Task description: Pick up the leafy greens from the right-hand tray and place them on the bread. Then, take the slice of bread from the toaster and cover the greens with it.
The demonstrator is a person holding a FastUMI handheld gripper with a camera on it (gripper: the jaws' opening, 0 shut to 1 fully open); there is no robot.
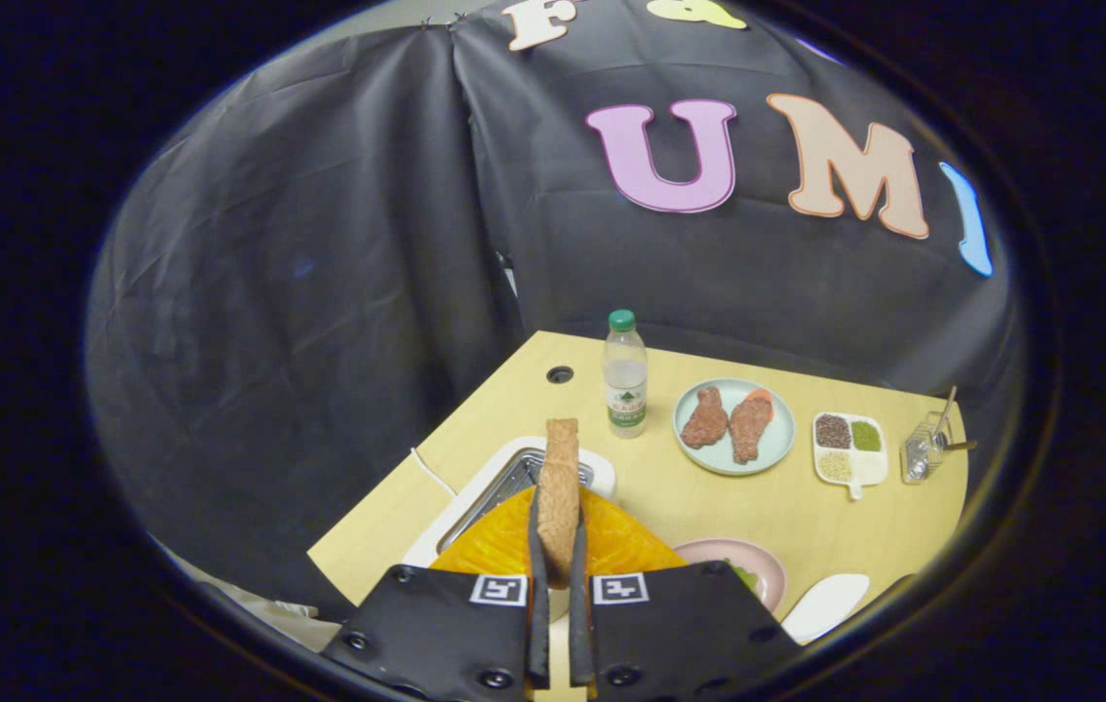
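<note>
Clamped edge-on between both fingers of the gripper (560,546), a slice of bread (560,492) is held upright above the toaster (475,502). The pink plate (758,565) with a glimpse of greens (743,575) lies just ahead to the right. Because so narrow an edge is pinched, the slice could likely be tilted or dropped, or laid askew over the greens.

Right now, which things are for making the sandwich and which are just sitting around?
For the job:
gripper, shut on the bread slice
toaster
pink plate with greens

Just sitting around:
water bottle
plate of meat
seasoning dish
glass jar
</note>
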